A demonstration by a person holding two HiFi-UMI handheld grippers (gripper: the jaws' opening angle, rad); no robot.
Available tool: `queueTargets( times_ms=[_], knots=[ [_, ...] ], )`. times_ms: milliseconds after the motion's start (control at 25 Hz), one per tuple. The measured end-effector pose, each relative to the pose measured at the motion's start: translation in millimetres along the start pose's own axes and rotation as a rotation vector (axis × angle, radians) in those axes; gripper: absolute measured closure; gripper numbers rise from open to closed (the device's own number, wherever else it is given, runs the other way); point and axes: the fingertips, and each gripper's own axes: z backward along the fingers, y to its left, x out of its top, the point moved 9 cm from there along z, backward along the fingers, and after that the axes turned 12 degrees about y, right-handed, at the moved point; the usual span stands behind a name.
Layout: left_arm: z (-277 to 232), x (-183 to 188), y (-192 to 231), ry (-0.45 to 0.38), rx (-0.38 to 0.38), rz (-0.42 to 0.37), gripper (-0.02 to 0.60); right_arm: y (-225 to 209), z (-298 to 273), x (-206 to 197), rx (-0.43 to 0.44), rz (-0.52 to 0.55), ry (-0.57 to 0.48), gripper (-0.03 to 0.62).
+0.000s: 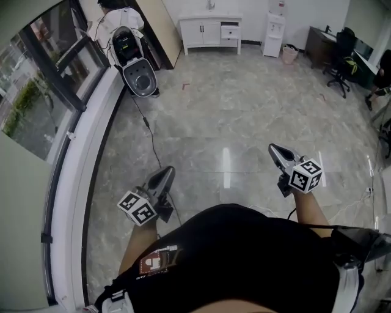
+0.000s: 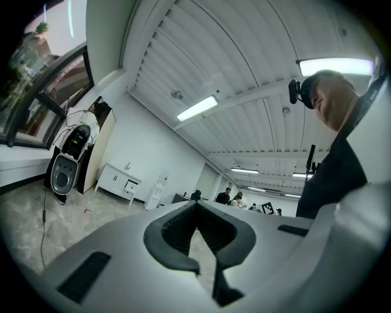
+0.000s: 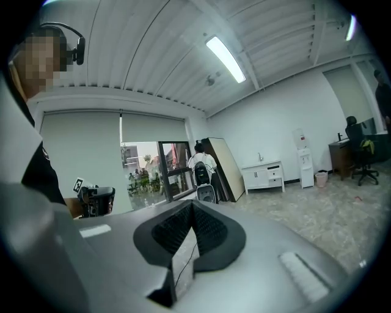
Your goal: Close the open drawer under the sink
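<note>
The white sink cabinet (image 1: 209, 30) stands against the far wall, well away from me across the marble floor. Its upper right drawer (image 1: 230, 30) is pulled out. The cabinet also shows small in the left gripper view (image 2: 119, 181) and the right gripper view (image 3: 264, 175). My left gripper (image 1: 166, 175) and right gripper (image 1: 274, 148) are held out over the floor, pointing toward that wall. Both are shut with nothing between the jaws. Up close, the left gripper (image 2: 197, 205) and right gripper (image 3: 191, 203) show dark ribbed pads closed together.
A grey wheeled machine (image 1: 135, 70) with a cable trailing over the floor stands by the left window, a person (image 1: 116, 18) behind it. Right of the cabinet are a water dispenser (image 1: 274, 33) and a bin (image 1: 289, 54). A desk and office chair (image 1: 341, 58) are at the far right.
</note>
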Motion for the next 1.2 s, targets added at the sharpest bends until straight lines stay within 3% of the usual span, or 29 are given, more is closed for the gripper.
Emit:
queueTargets(
  times_ms=[280, 440, 920, 1200],
  knots=[
    [-25.2, 13.6, 29.8, 0.014, -0.033, 0.007, 0.581, -20.4, -21.5, 18.4, -0.028, -0.010, -0.002, 0.600],
    [-45.1, 22.8, 45.3, 0.009, -0.003, -0.009, 0.581, -50.0, -44.5, 27.5, -0.009, -0.006, -0.003, 0.600],
    [-187.6, 75.1, 84.5, -0.058, 0.072, -0.017, 0.581, -204.4, -107.6, 115.5, 0.067, 0.058, -0.009, 0.600],
    [-265.7, 89.4, 103.5, -0.079, 0.089, -0.013, 0.581, -285.2, -136.1, 145.3, 0.106, 0.073, -0.014, 0.600]
  ],
)
